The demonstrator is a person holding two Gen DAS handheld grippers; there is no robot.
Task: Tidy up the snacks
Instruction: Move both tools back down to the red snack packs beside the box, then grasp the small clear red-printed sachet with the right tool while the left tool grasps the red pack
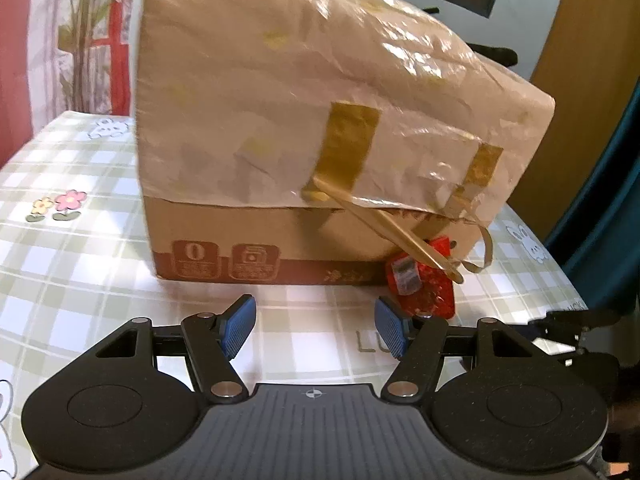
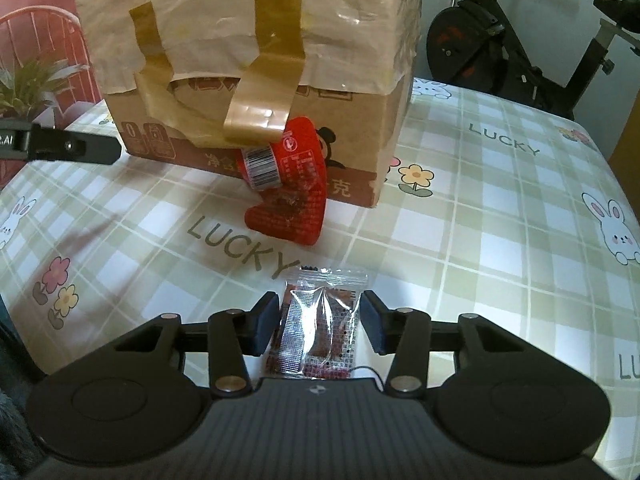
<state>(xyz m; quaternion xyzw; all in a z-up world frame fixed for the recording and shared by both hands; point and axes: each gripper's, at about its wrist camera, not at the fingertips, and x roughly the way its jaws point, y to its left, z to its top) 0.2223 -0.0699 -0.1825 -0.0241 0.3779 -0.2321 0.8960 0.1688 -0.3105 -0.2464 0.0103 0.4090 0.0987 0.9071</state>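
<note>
Blue-padded and empty, our left gripper [image 1: 316,326] hangs open before the cardboard box [image 1: 280,240]. On the right, our right gripper [image 2: 320,324] brackets the clear snack packet [image 2: 320,320] on the tablecloth [image 2: 480,200], pads not yet pressing; we should close squarely across its middle, avoiding the slippery edges.

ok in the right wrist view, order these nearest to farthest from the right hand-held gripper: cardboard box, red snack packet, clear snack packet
1. clear snack packet, between the fingers of the right hand-held gripper
2. red snack packet, ahead on the tablecloth, leaning against the box
3. cardboard box, behind the red packet
</note>
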